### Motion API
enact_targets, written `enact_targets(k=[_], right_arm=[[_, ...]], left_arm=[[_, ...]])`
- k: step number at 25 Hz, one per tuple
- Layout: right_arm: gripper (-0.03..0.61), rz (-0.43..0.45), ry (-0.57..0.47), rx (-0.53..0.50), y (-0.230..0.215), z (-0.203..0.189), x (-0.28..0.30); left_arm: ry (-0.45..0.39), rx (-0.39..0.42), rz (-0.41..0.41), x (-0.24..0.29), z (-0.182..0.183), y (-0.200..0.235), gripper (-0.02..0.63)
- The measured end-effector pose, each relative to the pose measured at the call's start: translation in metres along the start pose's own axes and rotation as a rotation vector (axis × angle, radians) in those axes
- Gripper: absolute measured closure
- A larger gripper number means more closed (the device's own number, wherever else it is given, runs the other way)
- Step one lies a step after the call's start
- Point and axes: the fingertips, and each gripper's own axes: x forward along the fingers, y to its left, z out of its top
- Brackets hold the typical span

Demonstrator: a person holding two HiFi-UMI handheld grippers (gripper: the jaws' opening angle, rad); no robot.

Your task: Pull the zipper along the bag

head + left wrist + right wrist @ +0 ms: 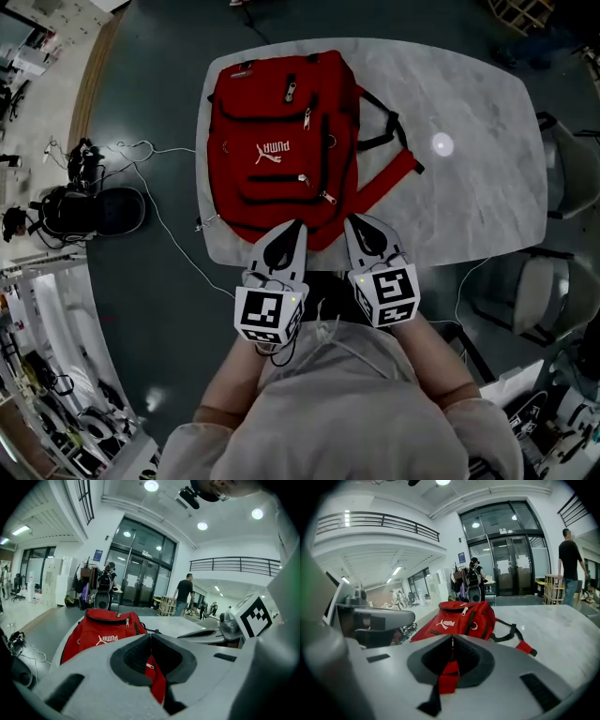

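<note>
Red Puma backpack (281,141) lies flat on the marble tabletop (469,197), base toward you. Your left gripper (298,225) and right gripper (350,221) sit over its near edge, jaws tip to tip, nothing visibly clamped.

Soft fabric, likely to bunch and slide. Pin it beside the track and pinch a small zipper pull (328,198).

Head view maps every pull. Only the left gripper view shows one just under its jaws.

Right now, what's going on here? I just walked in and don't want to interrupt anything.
A person holds a pair of tongs in each hand over a red backpack lying flat on a marble table. The left tongs and the right tongs are both shut, tips at the bag's near edge. None of the zipper pulls is gripped yet.
</note>
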Motion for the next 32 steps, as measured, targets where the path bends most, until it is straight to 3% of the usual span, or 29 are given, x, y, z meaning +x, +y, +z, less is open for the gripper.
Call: enact_targets(k=[4,9,15,22,27,32], right_arm=[[0.551,0.038,0.060,0.014,0.003,-0.016,0.032],[0.549,0.080,0.145,0.082,-0.003,-0.041,0.069],[0.548,0.088,0.270,0.000,-0.007,-0.068,0.094],[0.511,0.128,0.349,-0.129,-0.001,-0.084,0.105],[0.511,0.133,0.396,-0.183,-0.007,-0.092,0.113],[0.511,0.154,0.426,-0.164,-0.009,-0.100,0.122]], left_arm=[[0.062,0.010,-0.044,0.030,-0.017,0.014,0.594],[0.202,-0.001,-0.116,0.066,-0.063,0.025,0.594],[0.302,-0.094,-0.101,0.091,-0.111,0.038,0.594],[0.335,-0.179,-0.083,0.101,-0.133,0.041,0.594],[0.346,-0.185,-0.087,0.111,-0.138,0.043,0.594],[0.390,-0.144,-0.078,0.120,-0.149,0.042,0.594]])
